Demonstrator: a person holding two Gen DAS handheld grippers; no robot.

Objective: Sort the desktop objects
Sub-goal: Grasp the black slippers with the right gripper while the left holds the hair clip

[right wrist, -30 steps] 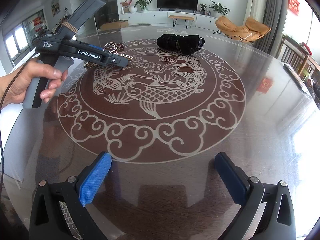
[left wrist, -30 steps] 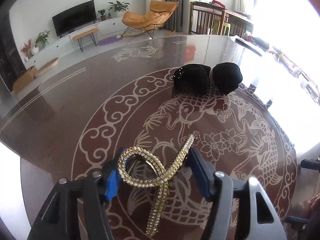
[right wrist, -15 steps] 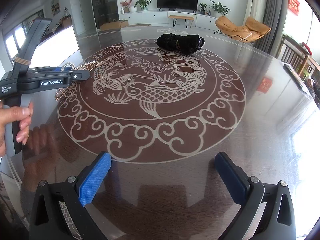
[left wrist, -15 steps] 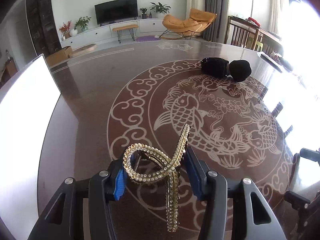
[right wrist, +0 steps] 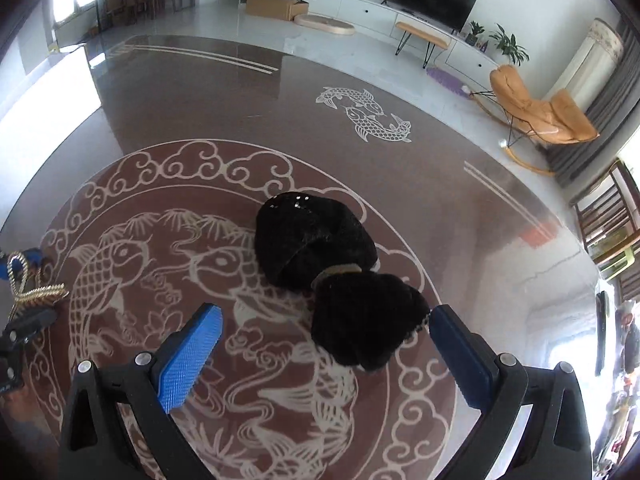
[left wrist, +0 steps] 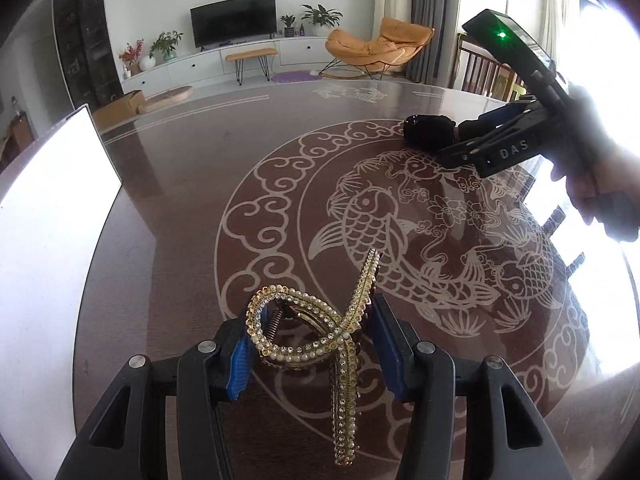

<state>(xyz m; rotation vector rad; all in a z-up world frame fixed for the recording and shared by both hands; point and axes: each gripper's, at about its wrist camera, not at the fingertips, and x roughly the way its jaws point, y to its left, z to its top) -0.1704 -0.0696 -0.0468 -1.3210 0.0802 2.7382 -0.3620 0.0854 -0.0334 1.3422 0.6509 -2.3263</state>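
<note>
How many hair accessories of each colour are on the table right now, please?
Gold: 1, the pearl-studded hair clip between the left gripper's jaws.
Black: 1, the fuzzy bow lying on the table.
Total: 2

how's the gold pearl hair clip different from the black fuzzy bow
The gold hair clip is thin, shiny metal set with pearls and stones; the black bow is soft, matte and bulky. The clip is clamped in the left gripper; the bow lies loose on the table, between the right gripper's open jaws. Both are hair accessories.
</note>
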